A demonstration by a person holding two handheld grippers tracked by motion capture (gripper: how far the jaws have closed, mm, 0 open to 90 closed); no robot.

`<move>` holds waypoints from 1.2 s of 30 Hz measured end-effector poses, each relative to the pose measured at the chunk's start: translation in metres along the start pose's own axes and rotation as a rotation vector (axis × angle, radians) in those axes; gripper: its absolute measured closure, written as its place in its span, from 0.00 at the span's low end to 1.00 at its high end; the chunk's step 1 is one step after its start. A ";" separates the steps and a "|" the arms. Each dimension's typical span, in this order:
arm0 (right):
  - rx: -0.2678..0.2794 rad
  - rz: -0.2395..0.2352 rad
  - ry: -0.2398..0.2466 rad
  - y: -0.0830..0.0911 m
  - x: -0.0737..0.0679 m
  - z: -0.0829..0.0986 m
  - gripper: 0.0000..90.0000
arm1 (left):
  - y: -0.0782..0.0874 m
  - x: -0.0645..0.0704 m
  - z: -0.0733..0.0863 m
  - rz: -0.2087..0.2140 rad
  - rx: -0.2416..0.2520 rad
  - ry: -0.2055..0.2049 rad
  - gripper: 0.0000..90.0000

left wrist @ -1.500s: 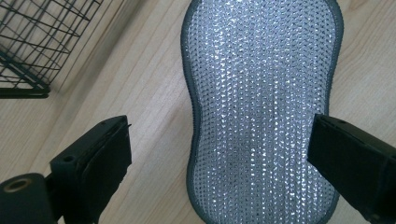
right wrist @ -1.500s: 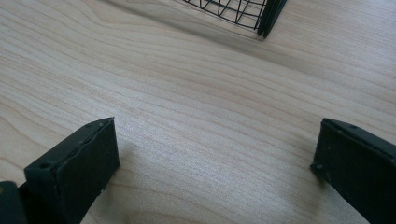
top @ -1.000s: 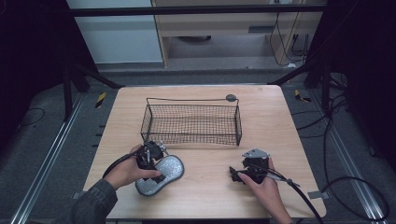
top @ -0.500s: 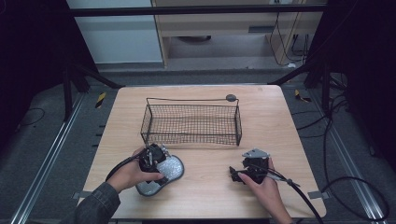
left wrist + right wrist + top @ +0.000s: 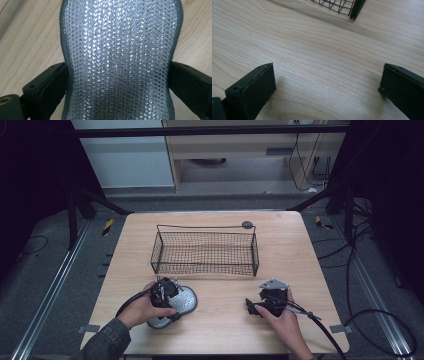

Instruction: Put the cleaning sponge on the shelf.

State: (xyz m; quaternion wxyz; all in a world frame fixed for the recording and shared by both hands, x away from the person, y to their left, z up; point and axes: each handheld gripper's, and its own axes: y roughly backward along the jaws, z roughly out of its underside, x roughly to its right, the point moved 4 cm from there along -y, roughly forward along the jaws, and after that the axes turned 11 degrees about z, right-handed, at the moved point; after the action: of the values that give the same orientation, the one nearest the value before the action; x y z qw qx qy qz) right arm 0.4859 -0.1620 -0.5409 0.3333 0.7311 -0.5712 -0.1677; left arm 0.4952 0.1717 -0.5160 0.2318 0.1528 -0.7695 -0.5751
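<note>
A silvery, glittering mesh pad shaped like an insole [image 5: 186, 299] lies flat on the wooden table [image 5: 220, 320] near its front left. My left gripper [image 5: 167, 301] is held down over it by a hand. In the left gripper view the pad [image 5: 117, 50] runs up between the two black jaws, which stand wide apart on either side of its narrow waist, so the left gripper [image 5: 118, 82] is open. My right gripper [image 5: 251, 307] rests low at the front right, pointing left. It is open [image 5: 327, 85] over bare wood, with nothing between its fingers.
A black wire basket [image 5: 205, 265] with a handle stands mid-table behind both grippers, and its corner [image 5: 342, 6] shows at the top of the right gripper view. Cables trail from both grippers off the front edge.
My left gripper has crept slightly nearer and further over the silvery pad. The right gripper and the basket have stayed put.
</note>
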 end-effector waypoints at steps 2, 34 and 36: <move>0.000 0.000 0.000 0.000 0.000 0.000 0.00 | 0.000 0.000 0.000 0.001 0.003 0.002 0.02; 0.000 -0.001 0.001 0.000 0.000 0.000 0.00 | 0.016 -0.001 -0.002 -0.043 0.016 -0.062 0.14; 0.000 -0.002 0.001 0.000 0.000 0.000 0.00 | 0.020 -0.001 -0.003 -0.050 0.021 -0.066 0.14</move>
State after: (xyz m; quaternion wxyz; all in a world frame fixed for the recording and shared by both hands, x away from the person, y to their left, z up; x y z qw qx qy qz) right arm 0.4858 -0.1620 -0.5409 0.3334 0.7316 -0.5705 -0.1677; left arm 0.4982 0.1760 -0.4969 0.1905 0.1553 -0.7787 -0.5773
